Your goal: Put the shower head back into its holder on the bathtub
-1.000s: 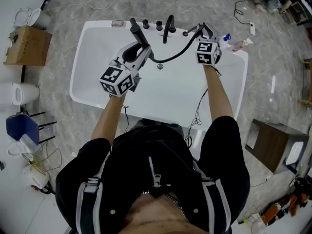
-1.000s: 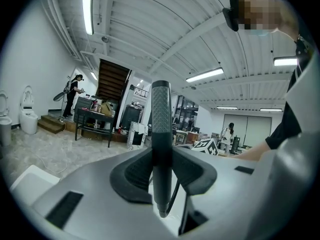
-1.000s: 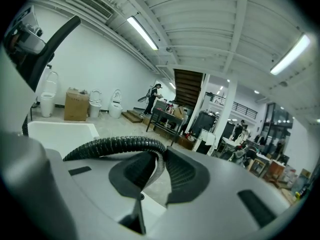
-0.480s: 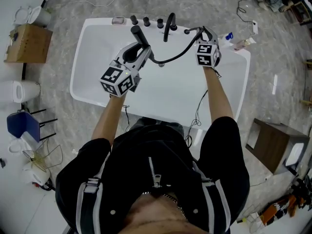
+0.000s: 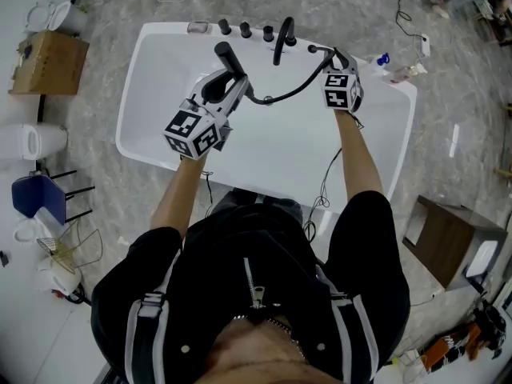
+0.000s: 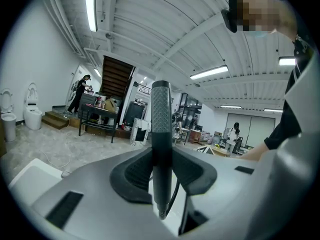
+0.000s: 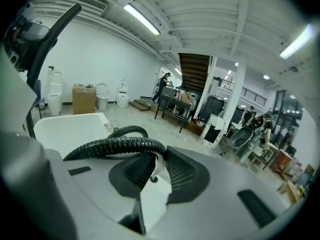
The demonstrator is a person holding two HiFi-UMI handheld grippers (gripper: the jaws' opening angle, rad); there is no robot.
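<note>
Two grippers work over the white rectangular bathtub [image 5: 128, 134] in the upper middle of the head view. At centre left, the left gripper [image 5: 230, 77] has its jaws clamped on the slim black stick-shaped shower head [image 5: 226, 56] (its textured end juts beyond them), held over the basin and apart from the black tap and knobs [image 5: 279, 42] on the upper rim. Right of centre, the right gripper [image 5: 334, 58] pinches the black ribbed hose [image 5: 286, 93], its jaws nearly closed round it.
</note>
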